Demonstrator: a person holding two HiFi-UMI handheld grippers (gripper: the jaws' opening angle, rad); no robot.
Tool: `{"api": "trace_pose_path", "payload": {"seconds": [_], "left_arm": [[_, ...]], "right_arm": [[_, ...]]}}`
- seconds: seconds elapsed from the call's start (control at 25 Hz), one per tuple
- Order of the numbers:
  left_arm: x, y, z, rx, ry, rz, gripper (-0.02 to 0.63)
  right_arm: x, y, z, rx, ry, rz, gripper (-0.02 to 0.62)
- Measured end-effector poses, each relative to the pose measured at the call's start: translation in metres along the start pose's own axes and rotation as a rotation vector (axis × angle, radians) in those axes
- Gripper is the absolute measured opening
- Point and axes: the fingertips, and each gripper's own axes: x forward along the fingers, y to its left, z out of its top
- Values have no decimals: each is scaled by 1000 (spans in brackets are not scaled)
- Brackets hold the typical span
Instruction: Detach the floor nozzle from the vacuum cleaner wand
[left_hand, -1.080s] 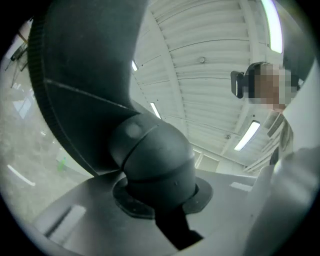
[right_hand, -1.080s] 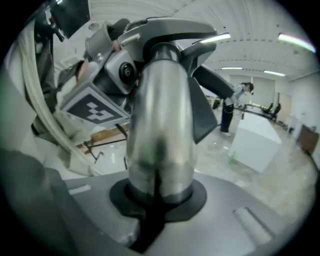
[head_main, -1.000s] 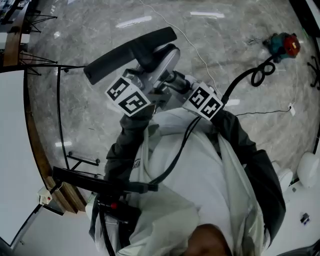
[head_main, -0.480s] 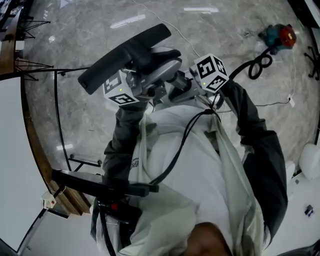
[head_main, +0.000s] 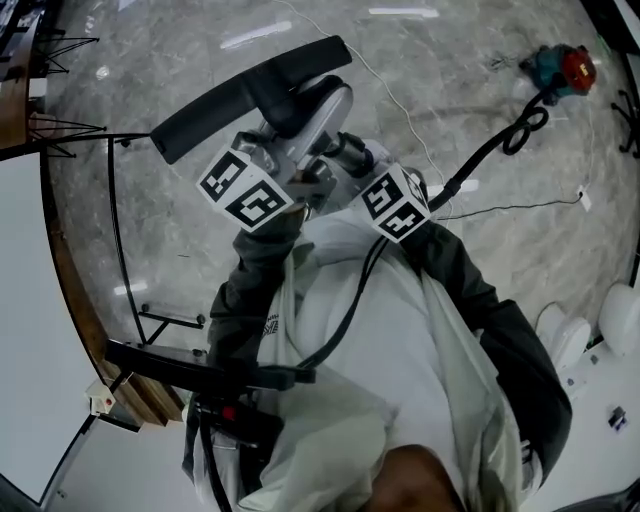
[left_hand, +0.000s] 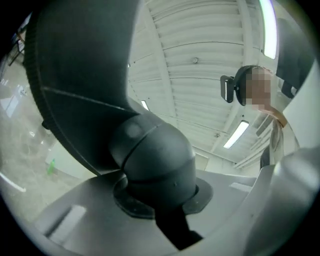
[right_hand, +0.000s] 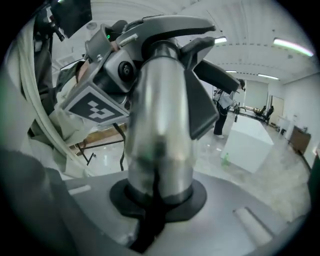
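The black floor nozzle (head_main: 250, 92) hangs in the air in front of me, its grey neck (head_main: 318, 118) joined to the silver wand (head_main: 350, 155). My left gripper (head_main: 290, 168) is shut on the nozzle's dark elbow joint (left_hand: 150, 155), with the wide nozzle head (left_hand: 80, 65) looming above its jaws. My right gripper (head_main: 352, 170) is shut on the wand tube (right_hand: 160, 125) just below the joint. In the right gripper view the left gripper's marker cube (right_hand: 95, 107) sits close beside the tube. Both grippers are near each other, almost touching.
Grey marble floor lies below. A black hose (head_main: 500, 150) runs to a red and teal machine (head_main: 562, 72) at the far right. A thin metal frame (head_main: 113, 230) and white table (head_main: 30, 300) are at the left, a black stand (head_main: 200, 365) by my body. A white box (right_hand: 250, 140) stands in the room.
Half a second ago the right gripper's cube was lifted up and away; it has dropped back toward my body. The left cube has tipped back too, and the nozzle has shifted slightly.
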Motion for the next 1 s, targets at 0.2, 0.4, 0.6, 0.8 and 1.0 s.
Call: {"api": "trace_pose_path", "payload": {"seconds": [0.2,0.4,0.6,0.8,1.0], "left_arm": [[-14,-57,16,91,-84,-342,74],[-19,-113,11,78,-80,-694,75],[-16,-108,11,43,-55,-742,74],[-5,-80,18,42,-45,-519,72],[7,-40,16,8,0,-179,69]], "right_arm": [[-24,41,12,-82,-84,409,41],[-88,74,8,-113,-69,1085,41],[-99,84,13,-56,-113,1325,38],[-64,73,17,-2,-113,909,37],[-28,24,17,27,-59,216,37]]}}
